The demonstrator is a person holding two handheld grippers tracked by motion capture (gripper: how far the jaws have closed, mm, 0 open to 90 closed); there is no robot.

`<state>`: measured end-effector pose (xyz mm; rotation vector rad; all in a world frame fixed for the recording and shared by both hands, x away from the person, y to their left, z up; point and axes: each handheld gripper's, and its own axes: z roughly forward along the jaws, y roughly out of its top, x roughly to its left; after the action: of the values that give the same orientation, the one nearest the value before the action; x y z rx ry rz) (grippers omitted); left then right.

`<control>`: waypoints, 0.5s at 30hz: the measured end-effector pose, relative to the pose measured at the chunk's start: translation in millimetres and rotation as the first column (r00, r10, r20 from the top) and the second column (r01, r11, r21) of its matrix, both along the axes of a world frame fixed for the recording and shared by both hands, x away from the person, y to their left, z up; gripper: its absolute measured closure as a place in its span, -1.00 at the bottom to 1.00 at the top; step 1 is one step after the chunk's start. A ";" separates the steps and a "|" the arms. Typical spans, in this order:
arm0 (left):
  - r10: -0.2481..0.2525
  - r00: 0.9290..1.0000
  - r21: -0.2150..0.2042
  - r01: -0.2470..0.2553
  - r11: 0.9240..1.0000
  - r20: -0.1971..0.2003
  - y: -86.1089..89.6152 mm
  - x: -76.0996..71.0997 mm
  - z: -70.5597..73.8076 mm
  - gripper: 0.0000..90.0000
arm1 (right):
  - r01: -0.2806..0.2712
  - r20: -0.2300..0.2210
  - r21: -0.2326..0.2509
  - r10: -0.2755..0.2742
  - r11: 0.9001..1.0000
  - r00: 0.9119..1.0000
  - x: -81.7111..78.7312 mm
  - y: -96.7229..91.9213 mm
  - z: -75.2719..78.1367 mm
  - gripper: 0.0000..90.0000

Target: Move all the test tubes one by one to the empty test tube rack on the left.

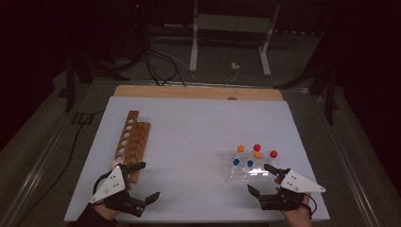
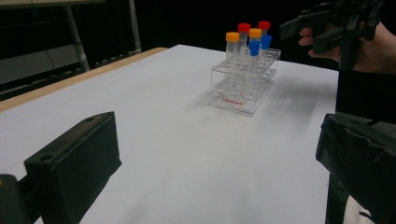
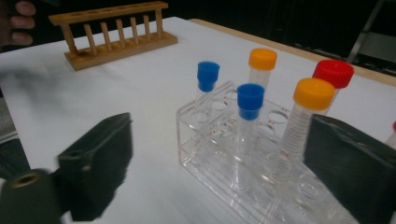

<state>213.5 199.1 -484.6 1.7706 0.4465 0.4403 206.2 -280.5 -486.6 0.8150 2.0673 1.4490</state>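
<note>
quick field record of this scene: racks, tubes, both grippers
clear rack: right side of the white table, near the right gripper
tubes: two blue caps, two orange, two red, all upright in the clear rack
wooden rack: left side, no tubes in it
left gripper: open, holding nothing
right gripper: open, holding nothing

You've got one bit of lettering in front of you: a short red word printed on the front lower edge of the clear tube rack (image 2: pixel 243 83), seen from the left gripper view, too small and soft to spell out. The tubes (image 3: pixel 290 135) carry fine printed graduation marks, none of them readable.
</note>
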 end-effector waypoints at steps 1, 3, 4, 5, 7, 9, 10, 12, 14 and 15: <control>-0.002 1.000 0.000 0.002 1.000 -0.002 0.0 0.1 -0.2 -0.99 | -0.002 -0.005 0.007 0.002 1.000 1.000 0.2 0.5 -0.7 -0.95; -0.003 1.000 0.004 0.003 1.000 -0.003 -0.6 0.1 -0.7 -0.99 | -0.014 -0.024 0.027 0.014 1.000 1.000 0.4 1.2 0.8 -0.97; -0.006 1.000 0.003 0.006 1.000 -0.003 -0.9 -0.1 -0.7 -0.99 | -0.033 -0.034 0.048 0.034 0.998 0.999 0.3 0.7 1.9 -1.00; -0.006 1.000 0.004 0.006 1.000 -0.001 -1.1 -0.2 -0.6 -0.99 | -0.051 -0.043 0.069 0.054 0.996 0.998 0.2 0.4 2.6 -1.00; -0.006 1.000 0.005 0.006 1.000 -0.001 -1.1 -0.2 -0.5 -0.99 | -0.088 -0.060 0.095 0.094 0.992 0.994 -0.6 0.2 5.4 -1.00; -0.006 1.000 0.002 0.006 1.000 -0.002 -1.1 0.0 -0.6 -0.99 | -0.074 -0.059 0.075 0.079 0.994 0.995 -2.5 1.8 7.4 -1.00; -0.006 1.000 0.003 0.006 1.000 -0.001 -1.1 -0.1 -0.5 -0.99 | -0.072 -0.052 0.080 0.076 0.994 0.996 -3.7 2.3 9.4 -1.00; -0.005 1.000 0.003 0.005 1.000 0.001 -1.3 -0.6 0.0 -0.99 | -0.066 -0.037 0.086 0.070 0.994 0.997 -6.2 3.2 13.8 -1.00; -0.005 1.000 0.003 0.005 1.000 0.001 -1.4 -0.7 -0.1 -0.99 | -0.048 -0.005 0.079 0.049 0.996 0.999 -10.5 5.0 20.4 -1.00; -0.005 1.000 0.004 0.005 1.000 0.001 -1.7 -0.7 -0.1 -0.99 | -0.040 0.011 0.077 0.039 0.996 0.999 -12.8 6.3 24.9 -1.00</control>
<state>212.8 197.4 -484.7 1.7754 0.4409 0.4385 193.4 -274.1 -461.7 0.7996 2.0422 1.5593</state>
